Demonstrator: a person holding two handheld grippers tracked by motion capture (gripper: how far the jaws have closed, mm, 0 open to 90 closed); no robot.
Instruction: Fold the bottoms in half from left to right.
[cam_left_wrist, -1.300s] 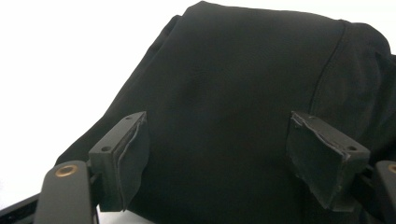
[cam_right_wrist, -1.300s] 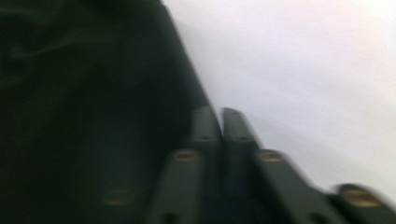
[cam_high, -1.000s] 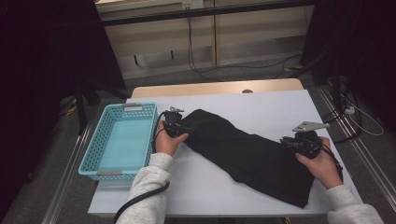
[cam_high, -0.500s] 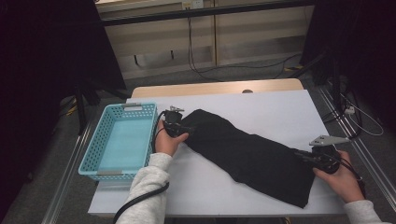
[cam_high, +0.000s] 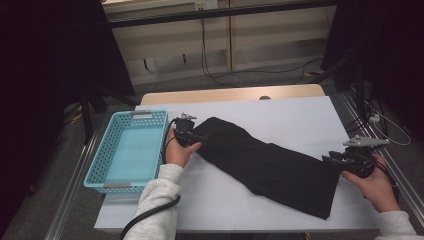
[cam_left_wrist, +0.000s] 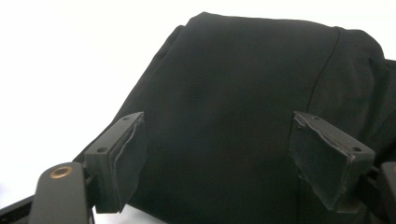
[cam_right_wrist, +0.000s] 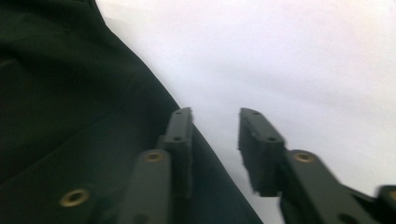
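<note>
A black garment (cam_high: 265, 160) lies stretched out slantwise on the white table (cam_high: 280, 115), from the middle left down to the near right. My left gripper (cam_high: 192, 136) rests at its left end. In the left gripper view its jaws (cam_left_wrist: 218, 116) stand wide apart over the flat black cloth (cam_left_wrist: 233, 70), gripping nothing. My right gripper (cam_high: 334, 159) is at the garment's right edge. Its jaws have just been opening. In the right gripper view the gripper (cam_right_wrist: 215, 114) is open with bare table in the gap, one jaw over the edge of the cloth (cam_right_wrist: 70, 93).
A light blue plastic basket (cam_high: 102, 150) stands on the table's left side, beside my left hand. Bare white table lies behind and in front of the garment. Metal rails run along both table sides, and cables lie on the floor behind.
My right hand has moved right towards the table's edge, drawing the garment's end out longer, and its jaws have parted off the cloth. The left hand has stayed put.
</note>
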